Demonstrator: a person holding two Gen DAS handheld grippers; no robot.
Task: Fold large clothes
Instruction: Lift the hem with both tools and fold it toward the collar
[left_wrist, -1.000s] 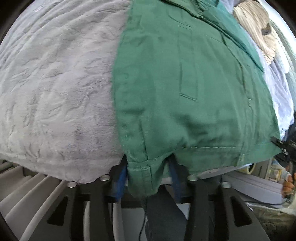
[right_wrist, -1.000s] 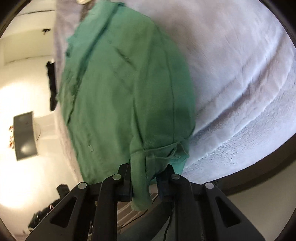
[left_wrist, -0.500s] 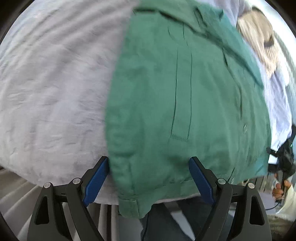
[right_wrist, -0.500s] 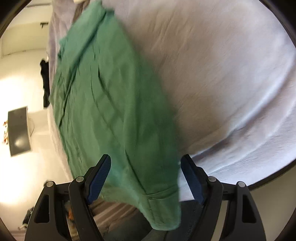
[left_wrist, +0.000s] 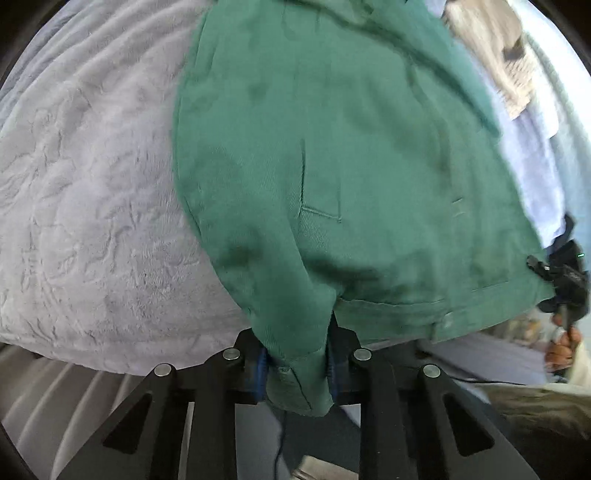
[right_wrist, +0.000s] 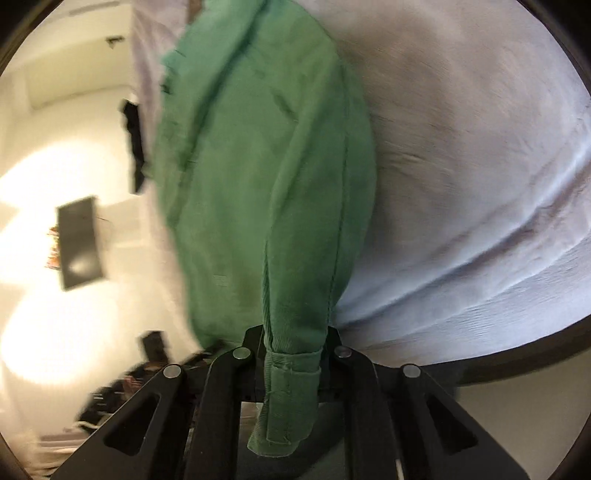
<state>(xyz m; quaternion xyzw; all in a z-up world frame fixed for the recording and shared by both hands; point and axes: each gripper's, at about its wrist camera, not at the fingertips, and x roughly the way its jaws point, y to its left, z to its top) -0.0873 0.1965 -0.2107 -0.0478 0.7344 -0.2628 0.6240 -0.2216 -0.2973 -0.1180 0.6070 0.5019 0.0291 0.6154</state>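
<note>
1. You have the green shirt (left_wrist: 332, 155) spread on the pale grey blanket (left_wrist: 96, 206), its near hem hanging over the bed edge towards you.
2. Your left gripper (left_wrist: 295, 363) is closing; its blue pads already pinch a bunched hem corner of the shirt.
3. Your right gripper (right_wrist: 291, 354) is closing too, with the opposite hem corner gathered between its jaws and a folded tab dangling below.
4. Judgement: the cloth looks like a mid-weight cotton twill, soft and limp, not slippery. It will sag between your two grips, so keep them apart and taut.
5. Hold at the stitched hem, where the doubled layers give bite. Plush blanket may drag on the fabric.
</note>
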